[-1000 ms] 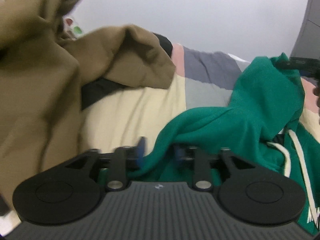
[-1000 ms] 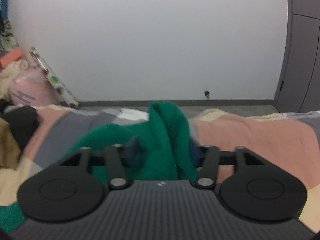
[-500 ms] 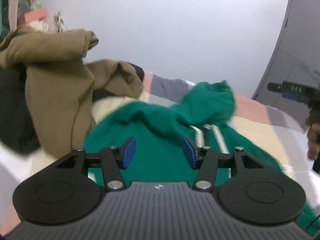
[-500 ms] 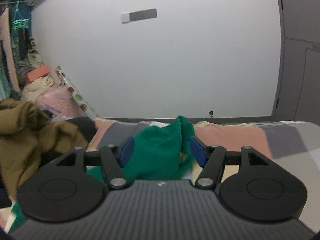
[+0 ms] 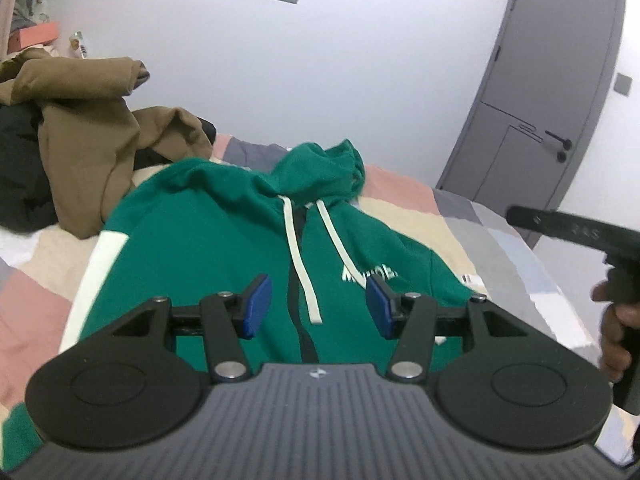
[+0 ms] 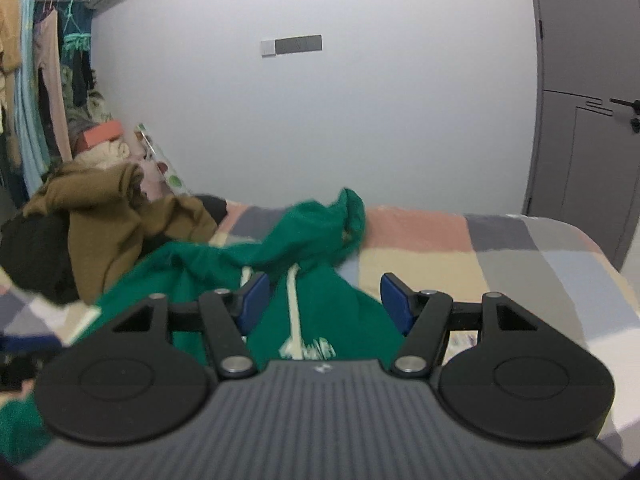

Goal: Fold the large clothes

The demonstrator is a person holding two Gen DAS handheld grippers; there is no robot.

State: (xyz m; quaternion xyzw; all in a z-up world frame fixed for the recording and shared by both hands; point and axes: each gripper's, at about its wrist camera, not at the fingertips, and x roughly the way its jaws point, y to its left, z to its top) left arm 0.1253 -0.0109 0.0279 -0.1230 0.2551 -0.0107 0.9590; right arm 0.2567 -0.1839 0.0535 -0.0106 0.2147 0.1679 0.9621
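Note:
A green hoodie (image 5: 208,248) lies front up on the patchwork bed cover (image 5: 472,216), with white drawstrings (image 5: 298,256), white chest lettering and a white sleeve stripe. Its hood (image 5: 324,168) is crumpled at the far end. My left gripper (image 5: 318,307) hovers above the hoodie's chest, open, with nothing between its blue pads (image 5: 256,306). My right gripper (image 6: 324,300) is open too and empty, held back over the hoodie (image 6: 320,312) on its right side. In the left wrist view the right gripper (image 5: 576,230) shows at the right edge, held by a hand (image 5: 614,336).
A heap of brown garments (image 5: 84,128) and a black one (image 5: 20,176) lies at the bed's far left, close to the hoodie's shoulder. A grey door (image 5: 552,92) stands at the right. Clothes hang on a rail (image 6: 36,92) at the far left, beside a white wall.
Both grippers have drawn back and risen away from the hoodie. It was bunched up around the fingers a second ago; now it lies spread out front up on the bed.

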